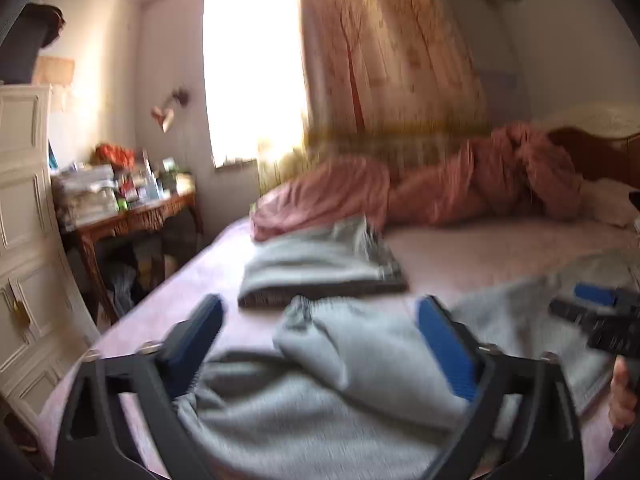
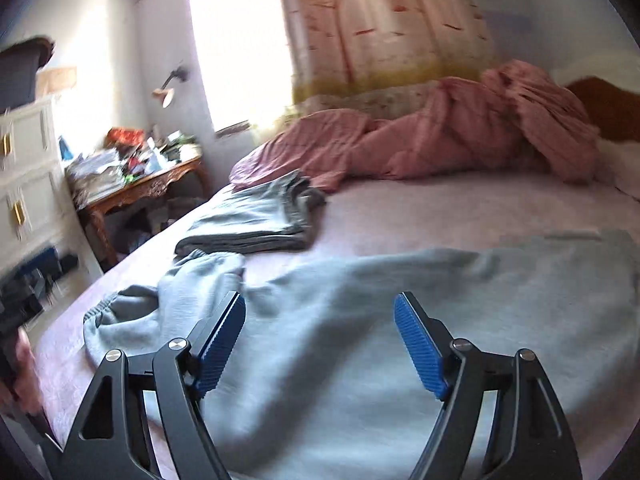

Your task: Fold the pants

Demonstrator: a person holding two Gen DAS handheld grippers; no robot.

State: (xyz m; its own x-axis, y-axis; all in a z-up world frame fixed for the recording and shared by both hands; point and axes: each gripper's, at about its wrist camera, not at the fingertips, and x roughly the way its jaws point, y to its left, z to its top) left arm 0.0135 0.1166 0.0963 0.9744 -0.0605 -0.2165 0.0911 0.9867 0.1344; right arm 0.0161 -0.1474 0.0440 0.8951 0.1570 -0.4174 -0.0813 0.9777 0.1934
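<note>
Honestly, both the left gripper (image 1: pixel 320 344) and right gripper (image 2: pixel 320 340) are hanging wide open holding nothing over the grey pants (image 2: pixel 400 320) on the bed (image 2: pixel 440 208), so they're probably needing flat, square edges before regrasping.

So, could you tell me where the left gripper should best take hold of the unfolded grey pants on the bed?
Probably at the bunched elastic end of the grey pants, nearest the folded pile. It stands up in a ridge off the bed, giving the pads an edge. Come from the near side with the left gripper, whose jaws are open and already straddle it.
</note>
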